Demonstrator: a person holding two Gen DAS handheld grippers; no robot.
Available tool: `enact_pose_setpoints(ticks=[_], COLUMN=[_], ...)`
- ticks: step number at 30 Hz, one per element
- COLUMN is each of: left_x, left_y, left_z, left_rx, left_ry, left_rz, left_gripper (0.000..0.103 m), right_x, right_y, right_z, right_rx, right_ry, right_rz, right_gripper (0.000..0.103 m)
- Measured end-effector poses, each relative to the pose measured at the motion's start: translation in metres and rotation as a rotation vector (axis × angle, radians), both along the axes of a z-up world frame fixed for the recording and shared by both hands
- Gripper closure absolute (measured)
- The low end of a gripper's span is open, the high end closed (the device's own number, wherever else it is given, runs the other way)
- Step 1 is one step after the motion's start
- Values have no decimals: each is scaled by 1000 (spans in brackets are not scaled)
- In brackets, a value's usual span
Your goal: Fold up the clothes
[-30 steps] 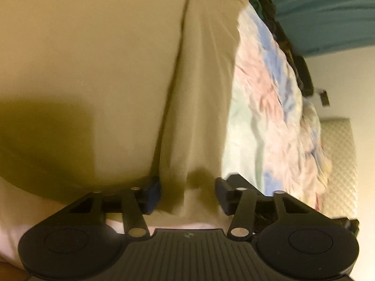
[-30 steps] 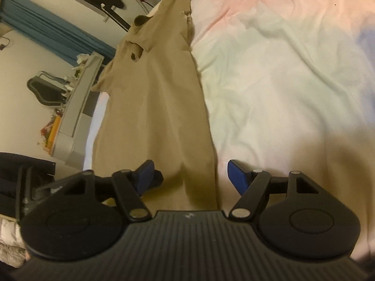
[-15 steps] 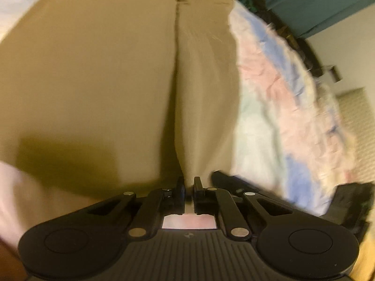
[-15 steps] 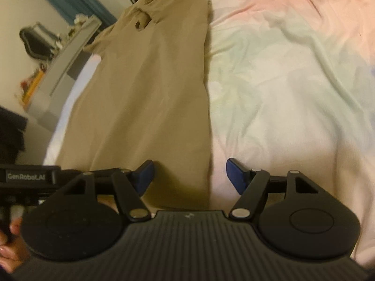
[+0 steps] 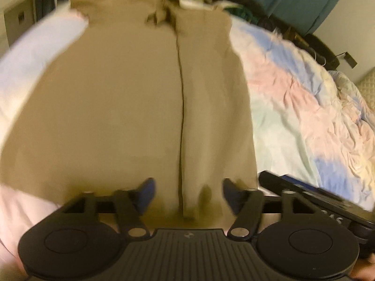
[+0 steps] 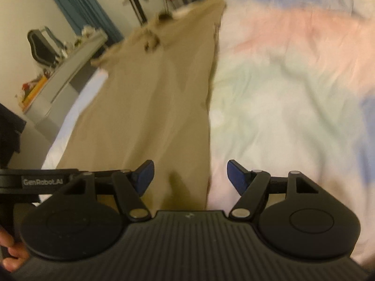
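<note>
A tan garment (image 5: pixel 131 107) lies flat along the bed, with a lengthwise fold line down its right part. It also shows in the right wrist view (image 6: pixel 159 117), running up the left side of the bedding. My left gripper (image 5: pixel 187 193) is open over the garment's near hem, holding nothing. My right gripper (image 6: pixel 189 175) is open over the garment's near right edge, holding nothing. Both views are blurred.
The pastel pink, blue and green bedding (image 6: pixel 293 89) spreads to the right. The right gripper's body (image 5: pixel 316 199) lies just right of my left gripper. A grey desk (image 6: pixel 68 70) and chair (image 6: pixel 42 44) stand beyond the bed's left side. Dark clothes (image 5: pixel 246 7) pile at the far end.
My left gripper was shut on the garment's hem half a second ago and is now open. Both grippers have pulled back, showing more of the garment.
</note>
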State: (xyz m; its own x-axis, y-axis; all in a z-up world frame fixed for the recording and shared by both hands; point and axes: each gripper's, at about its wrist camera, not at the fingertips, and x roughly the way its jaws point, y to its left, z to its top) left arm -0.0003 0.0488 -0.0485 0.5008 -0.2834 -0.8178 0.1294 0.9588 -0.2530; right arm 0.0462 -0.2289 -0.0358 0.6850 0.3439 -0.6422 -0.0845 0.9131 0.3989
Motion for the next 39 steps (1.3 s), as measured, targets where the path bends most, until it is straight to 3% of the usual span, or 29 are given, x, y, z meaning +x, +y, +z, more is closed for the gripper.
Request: enact_pose_setpoints(ticks=[3, 7, 16, 19, 25, 31, 39], left_x=[-7, -23, -44, -50, -46, -23, 15], left_y=[-12, -8, -39, -40, -27, -19, -42], left_z=[16, 34, 70, 77, 79, 82, 109], left_rx=[47, 9, 56, 76, 73, 85, 135], left_ry=[-128, -246, -531, -569, -565, -574, -628], left_rz=[1, 21, 48, 60, 132, 185, 118], left_gripper=[18, 12, 2, 2, 2, 2, 1], right_x=[-11, -19, -17, -6, 17, 39, 59], right_y=[0, -9, -16, -14, 1, 10, -25], right_z=[18, 39, 90, 104, 122, 114, 100], right_rx=[-28, -32, -65, -76, -80, -69, -70], right_ry=[-136, -263, -437, -475, -557, -575, -587], right_rz=[-28, -91, -117, -111, -90, -64, -82], right_gripper=[30, 30, 30, 30, 30, 30, 30])
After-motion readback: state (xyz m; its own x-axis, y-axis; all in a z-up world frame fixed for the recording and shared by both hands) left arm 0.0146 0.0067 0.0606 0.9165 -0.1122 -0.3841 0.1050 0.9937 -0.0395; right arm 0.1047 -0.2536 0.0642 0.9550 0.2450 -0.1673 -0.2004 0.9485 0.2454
